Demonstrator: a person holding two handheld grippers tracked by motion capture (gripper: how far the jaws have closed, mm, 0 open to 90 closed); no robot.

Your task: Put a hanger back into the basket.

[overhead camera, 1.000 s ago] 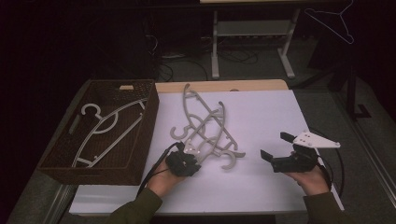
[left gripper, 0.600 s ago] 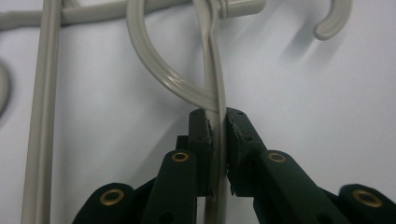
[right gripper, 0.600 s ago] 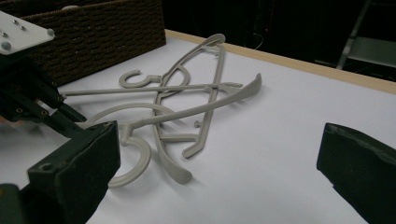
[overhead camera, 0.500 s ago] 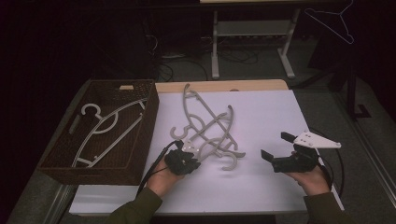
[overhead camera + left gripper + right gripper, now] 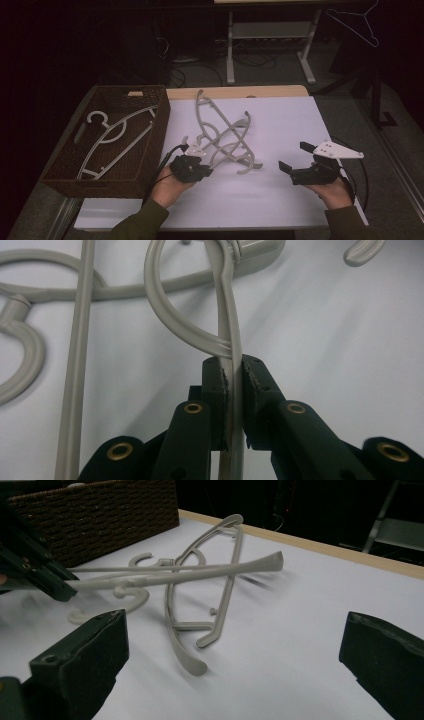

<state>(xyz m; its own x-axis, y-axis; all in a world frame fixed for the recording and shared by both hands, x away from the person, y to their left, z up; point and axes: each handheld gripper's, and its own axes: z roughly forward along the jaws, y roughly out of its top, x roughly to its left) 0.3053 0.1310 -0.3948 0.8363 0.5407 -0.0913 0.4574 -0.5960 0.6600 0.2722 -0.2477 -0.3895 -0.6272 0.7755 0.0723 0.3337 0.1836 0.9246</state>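
1. While the left gripper [image 5: 192, 167] sat near the table's front edge, left of its middle, its jaws had just been closing and were clamped on a thin bar of a grey hanger [image 5: 231, 335]; the left gripper view showed the pads pressed on both sides of that bar.
2. That held hanger [image 5: 227, 135] was tangled with the other grey hangers [image 5: 202, 117] on the white table [image 5: 285, 115], the pile reaching from the gripper toward the far edge.
3. In the right gripper view one end of the held hanger stood raised off the surface above the others.
4. The brown wicker basket [image 5: 160, 120] stood along the table's left edge, just beside the pile, with a white hanger [image 5: 107, 142] lying inside.
5. The right gripper [image 5: 300, 162] rested near the front right corner, jaws wide apart and holding nothing.
6. Bare white surface lay between the two grippers and across the right half to the far right corner.
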